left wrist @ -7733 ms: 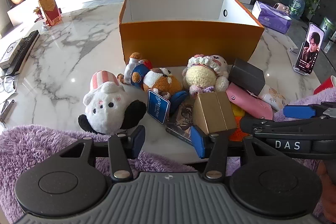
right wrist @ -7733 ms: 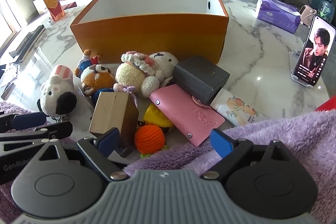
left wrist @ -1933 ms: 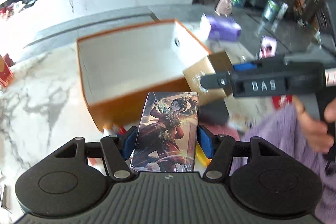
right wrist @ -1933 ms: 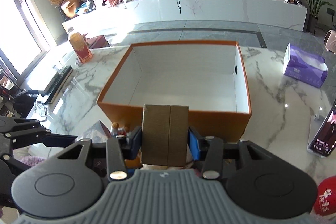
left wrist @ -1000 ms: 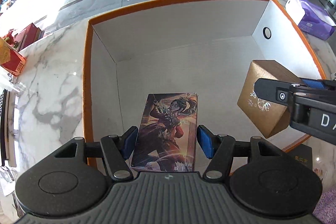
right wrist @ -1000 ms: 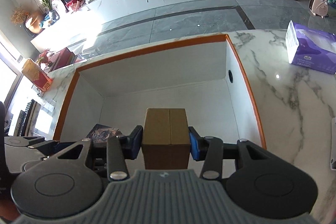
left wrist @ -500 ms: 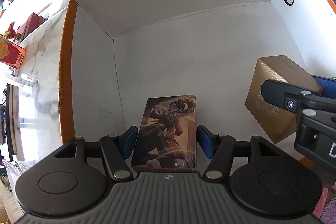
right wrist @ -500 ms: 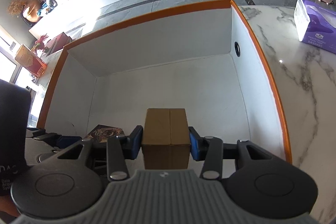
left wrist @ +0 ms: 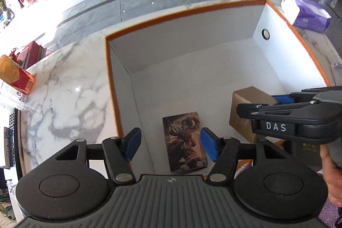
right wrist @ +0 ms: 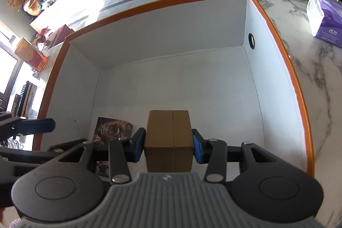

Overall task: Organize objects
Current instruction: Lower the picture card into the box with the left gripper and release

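The illustrated card box point(left wrist: 185, 140) lies flat on the orange storage box point(left wrist: 111, 78) floor, released; the left gripper point(left wrist: 170, 143) hangs spread above it. The right gripper point(right wrist: 168, 147) pinches the gold carton point(right wrist: 170, 138) low inside, apparently to set it alongside.

Right gripper point(right wrist: 168, 147) grips a brown cardboard box point(right wrist: 168, 138) between its blue pads, held inside the orange storage box point(right wrist: 277, 35) with white inner walls. A picture card box point(right wrist: 112, 128) lies on the floor of the storage box, left of the held box. A purple tissue pack point(right wrist: 325, 20) stands on the marble table point(right wrist: 325, 87) outside, at right
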The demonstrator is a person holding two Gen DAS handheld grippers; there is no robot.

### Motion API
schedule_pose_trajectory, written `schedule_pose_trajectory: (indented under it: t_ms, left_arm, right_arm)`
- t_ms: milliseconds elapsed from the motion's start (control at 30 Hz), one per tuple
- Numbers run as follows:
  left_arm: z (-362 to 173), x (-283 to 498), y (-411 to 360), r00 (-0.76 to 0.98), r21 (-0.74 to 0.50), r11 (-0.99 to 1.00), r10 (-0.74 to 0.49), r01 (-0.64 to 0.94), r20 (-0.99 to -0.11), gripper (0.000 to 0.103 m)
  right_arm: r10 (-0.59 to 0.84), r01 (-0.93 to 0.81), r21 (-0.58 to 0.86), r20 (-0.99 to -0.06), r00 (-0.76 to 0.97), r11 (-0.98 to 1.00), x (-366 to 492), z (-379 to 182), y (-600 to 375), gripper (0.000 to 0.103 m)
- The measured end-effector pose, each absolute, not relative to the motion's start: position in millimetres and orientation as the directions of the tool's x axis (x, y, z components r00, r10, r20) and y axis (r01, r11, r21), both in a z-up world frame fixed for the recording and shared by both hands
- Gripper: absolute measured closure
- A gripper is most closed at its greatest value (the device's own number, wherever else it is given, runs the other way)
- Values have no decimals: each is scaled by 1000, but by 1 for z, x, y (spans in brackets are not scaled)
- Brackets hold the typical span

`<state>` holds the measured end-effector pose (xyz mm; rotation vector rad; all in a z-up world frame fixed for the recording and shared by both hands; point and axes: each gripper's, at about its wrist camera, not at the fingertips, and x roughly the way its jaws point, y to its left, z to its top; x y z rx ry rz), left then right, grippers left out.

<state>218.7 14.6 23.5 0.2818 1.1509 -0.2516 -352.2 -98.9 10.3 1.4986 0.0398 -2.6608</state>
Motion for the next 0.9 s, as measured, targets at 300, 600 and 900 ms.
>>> schedule_pose_trajectory:
  t_ms: [300, 600, 900]
  left_arm:
    - [19, 228, 59, 389, 34, 970, -65, 241, -919, 78]
    - [8, 218, 79, 392, -37, 969, -134, 245, -910, 95]
    - [7, 215, 83, 401, -71, 968, -166, 242, -901, 95]
  right_arm:
    - [7, 133, -84, -869, -494, -988, -361, 0, -146, 56]
    - [1, 147, -78, -886, -463, -986, -363, -13, -173, 56]
    - [-29, 150, -39, -904, -427, -988, -366, -15, -185, 56]
